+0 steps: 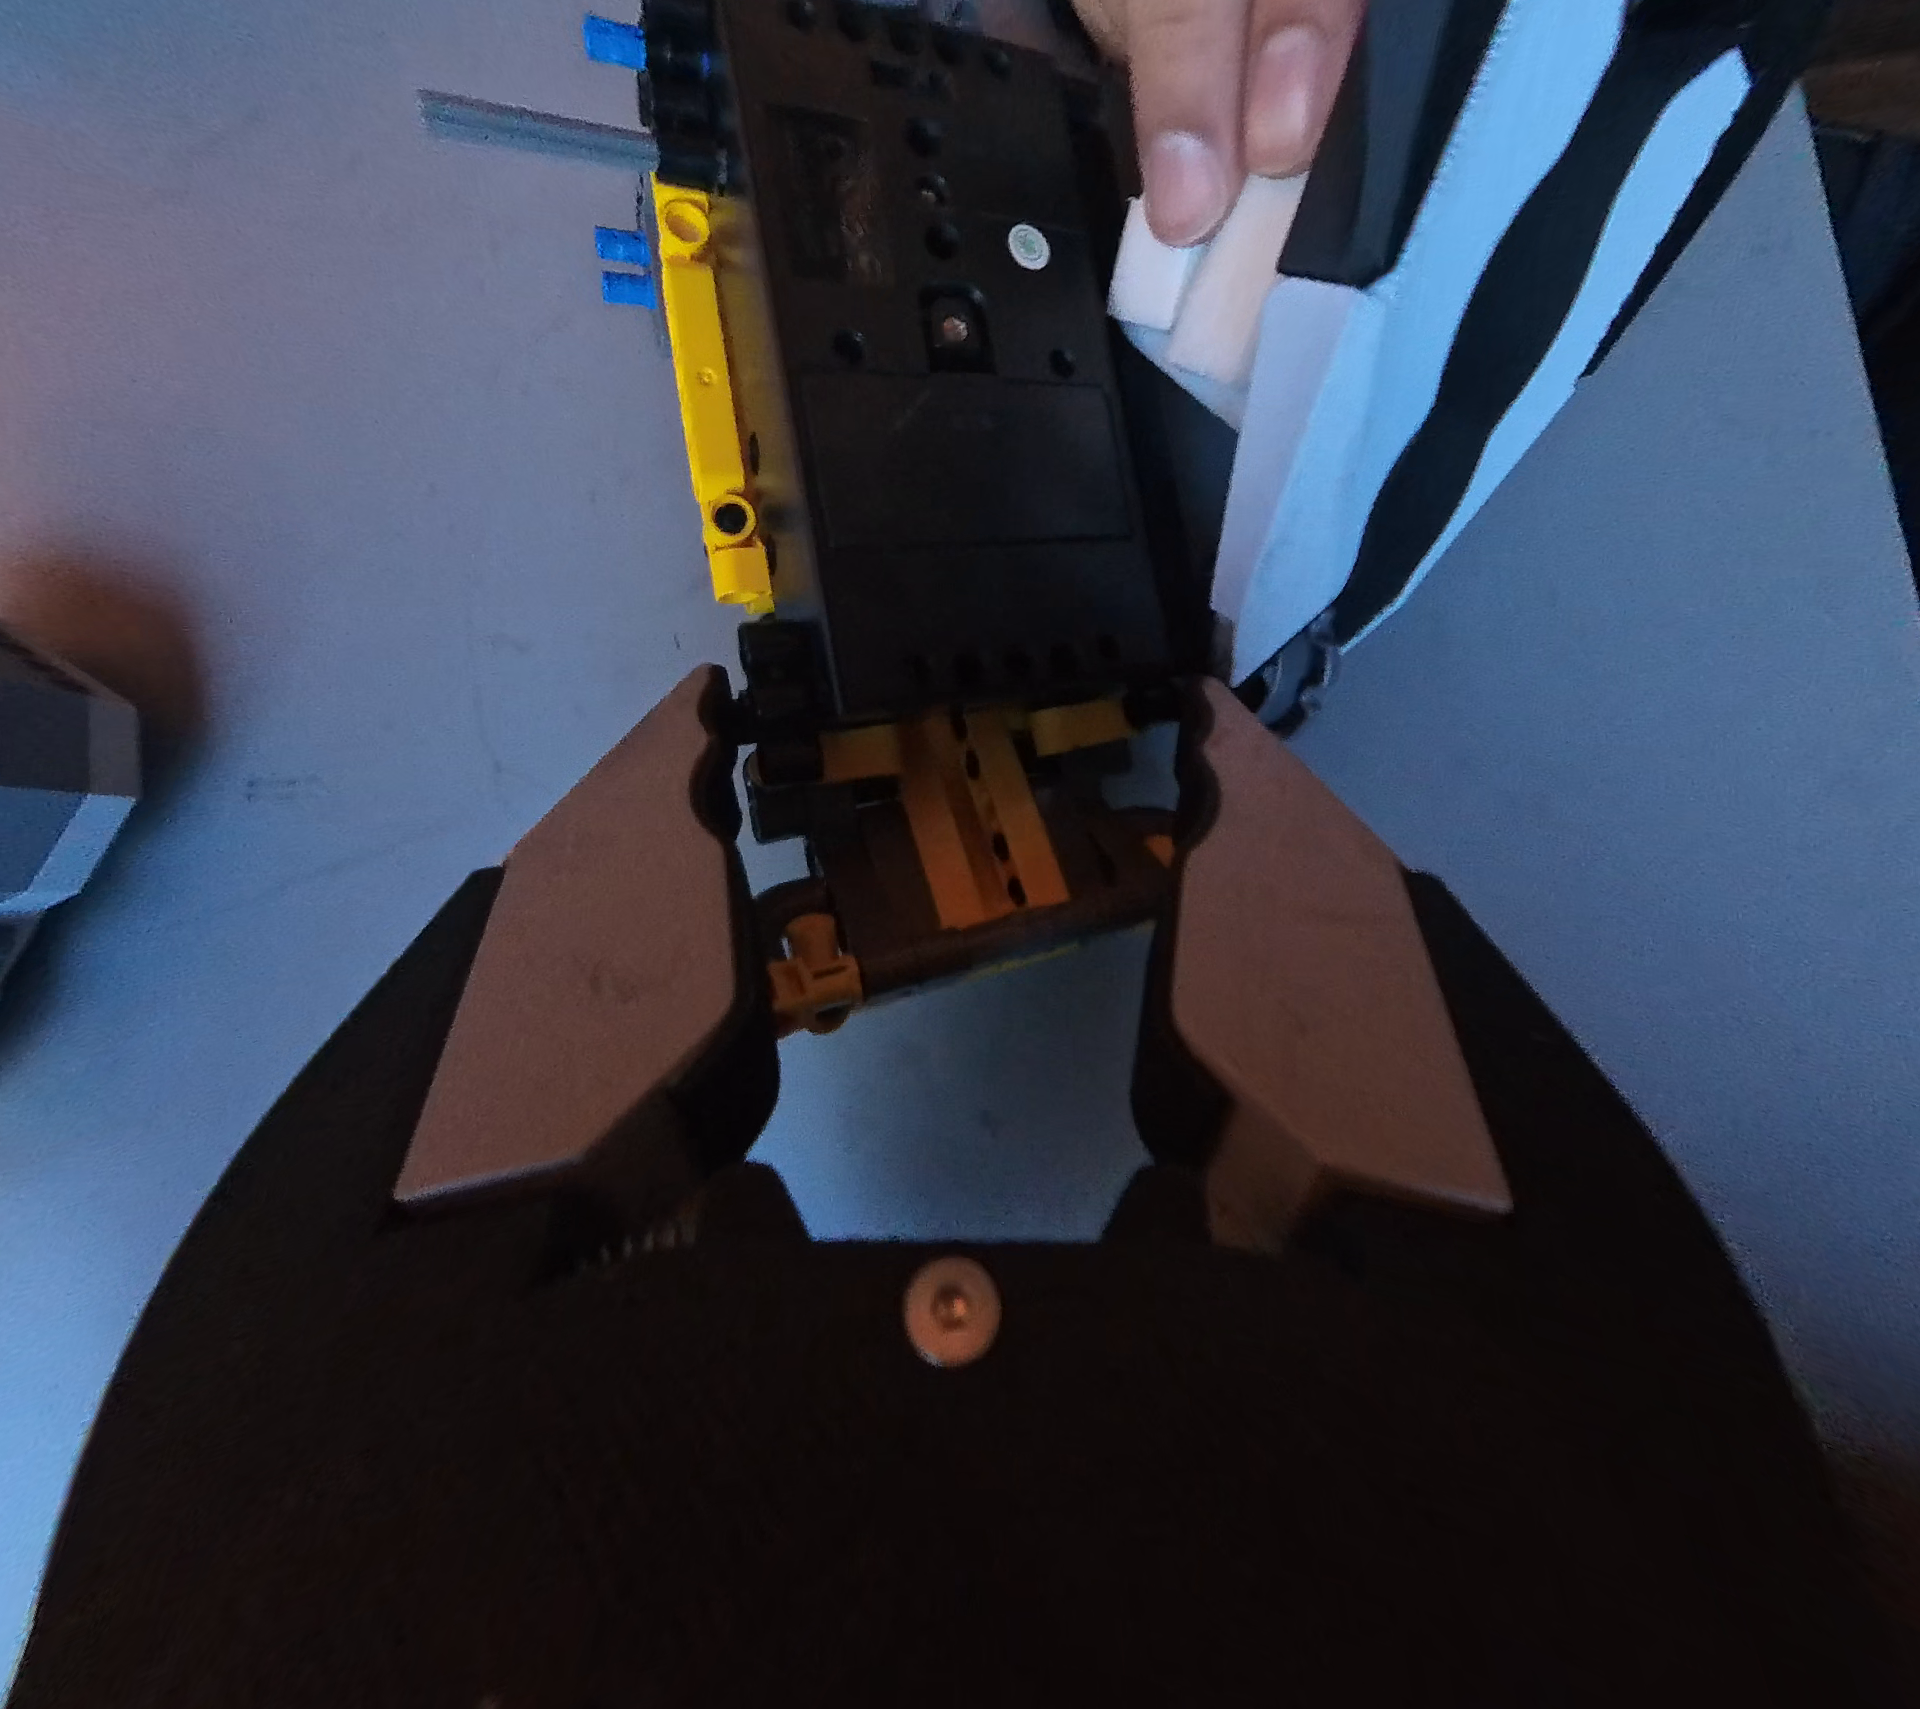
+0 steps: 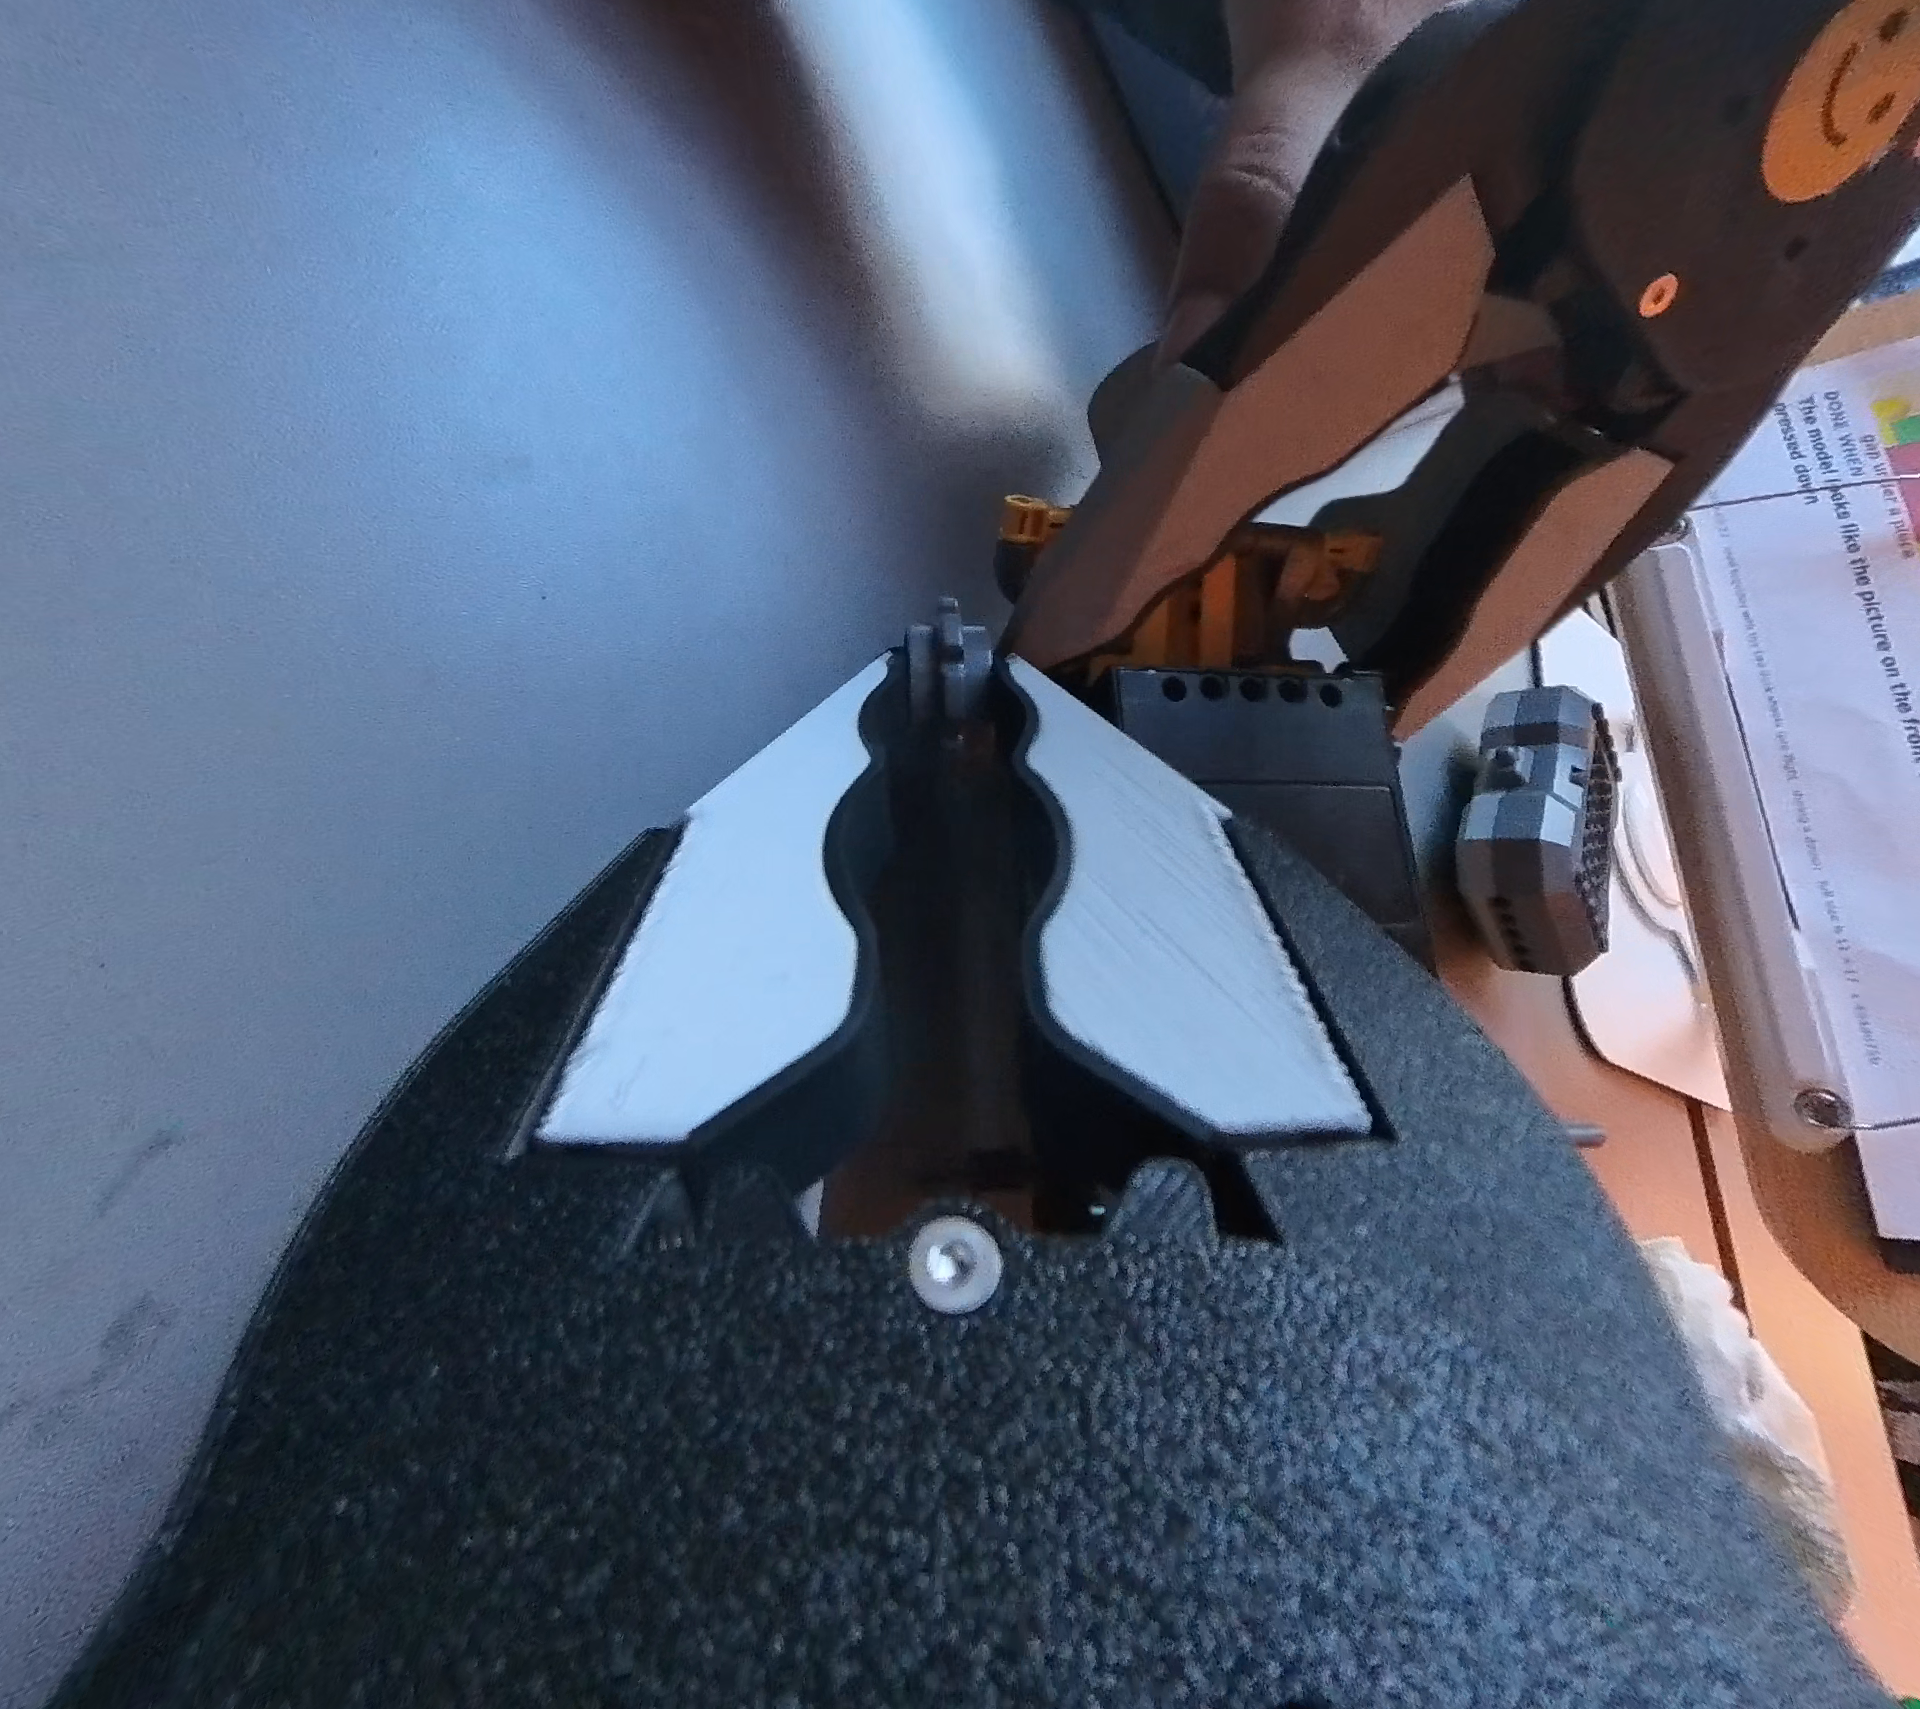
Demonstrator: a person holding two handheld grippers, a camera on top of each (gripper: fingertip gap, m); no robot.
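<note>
Between left claw [image 1: 951, 724] tips, black-yellow brick model [image 1: 935, 371], 3 blue pins [image 1: 621, 267].

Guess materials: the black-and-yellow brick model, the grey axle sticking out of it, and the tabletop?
Brick model: looks like moulded plastic, semi-gloss; studs, pin holes and crisp edges show. Grey axle: probably plastic too, matte; metal cannot be ruled out. Tabletop: smooth pale laminate or painted board, with soft sheen and faint scuffs.

We seem to be at a hobby or lab workbench — a pale grey tabletop [image 1: 312, 433], a brick-built black-and-yellow model [image 1: 935, 371] at twelve o'clock, and at three o'clock a printed instruction sheet [image 2: 1808, 724] beside a grey brick piece [image 2: 1538, 838].
</note>
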